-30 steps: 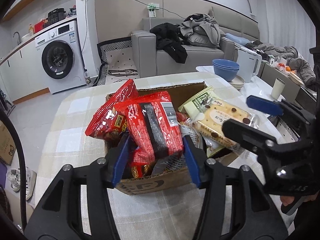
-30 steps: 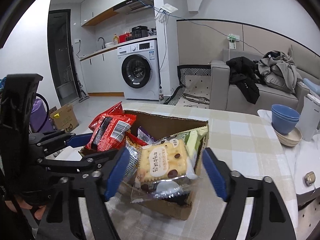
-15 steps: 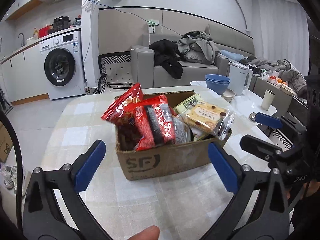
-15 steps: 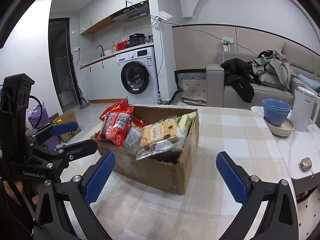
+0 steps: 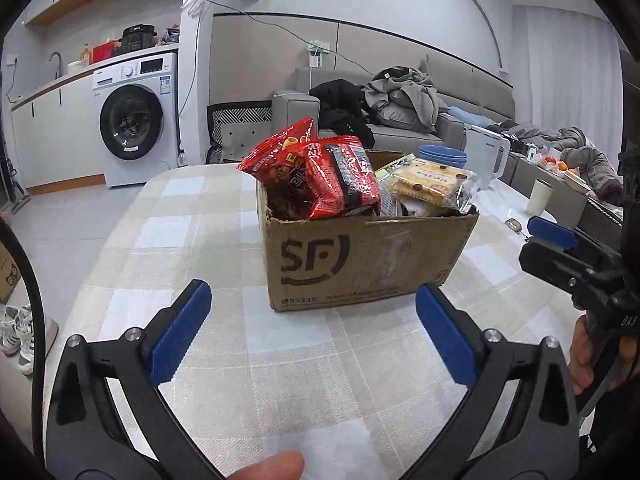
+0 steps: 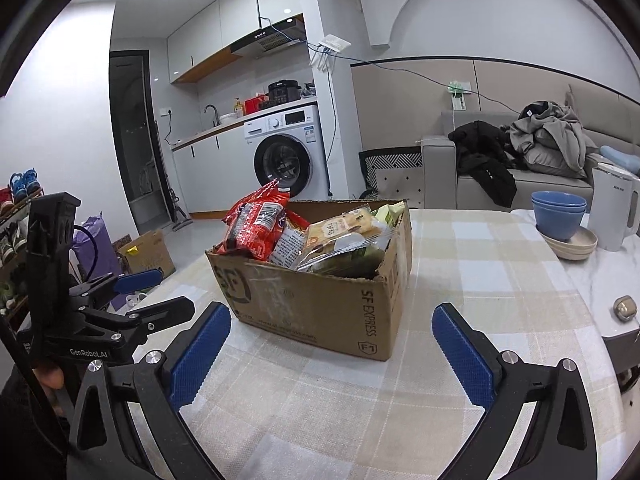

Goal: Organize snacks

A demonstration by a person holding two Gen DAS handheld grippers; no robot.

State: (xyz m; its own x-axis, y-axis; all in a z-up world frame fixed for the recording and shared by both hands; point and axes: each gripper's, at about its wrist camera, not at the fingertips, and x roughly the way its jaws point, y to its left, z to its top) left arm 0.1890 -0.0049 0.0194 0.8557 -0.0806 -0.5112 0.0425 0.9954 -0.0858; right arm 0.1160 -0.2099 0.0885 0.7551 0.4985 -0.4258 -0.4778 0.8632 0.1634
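From the left wrist camera, the left gripper (image 5: pixel 310 320) hangs over the checked tablecloth (image 5: pixel 192 248), angled downward toward the table, with its two blue pads (image 5: pixel 178 336) spread wide apart and nothing between them. The jaws have just been opening, and they now stand released short of the cardboard box (image 5: pixel 368 260), which sits on the cloth just beyond the fingertips, printed with large black letters on its near face. Snacks crowd the open top: a red snack bag (image 5: pixel 280 156) leans out at the box's left corner, a red-and-black packet (image 5: pixel 344 180) lies against it, and a clear-wrapped biscuit pack (image 5: pixel 432 182) rests toward the right side. A fingertip (image 5: pixel 272 466) shows at the bottom edge. At the right edge the right gripper (image 5: pixel 560 248) reaches in, a hand (image 5: pixel 584 360) wrapped round its handle.

From the right wrist camera, the right gripper (image 6: pixel 332 340) also tilts down toward the tablecloth (image 6: pixel 460 264), its blue pads (image 6: pixel 200 352) wide apart and empty; these jaws too have just been opening. The cardboard box (image 6: pixel 320 304) stands beyond them, one corner turned toward the camera. The red-and-black packet (image 6: pixel 256 224) sticks up at its left, and the biscuit pack (image 6: pixel 340 232) lies across the middle. The left gripper (image 6: pixel 148 296) points in from the left, low beside the box, with part of the hand (image 6: pixel 48 378) that holds it showing below. Blue bowls (image 6: pixel 558 212) and a white kettle (image 6: pixel 612 212) stand at the table's far right.
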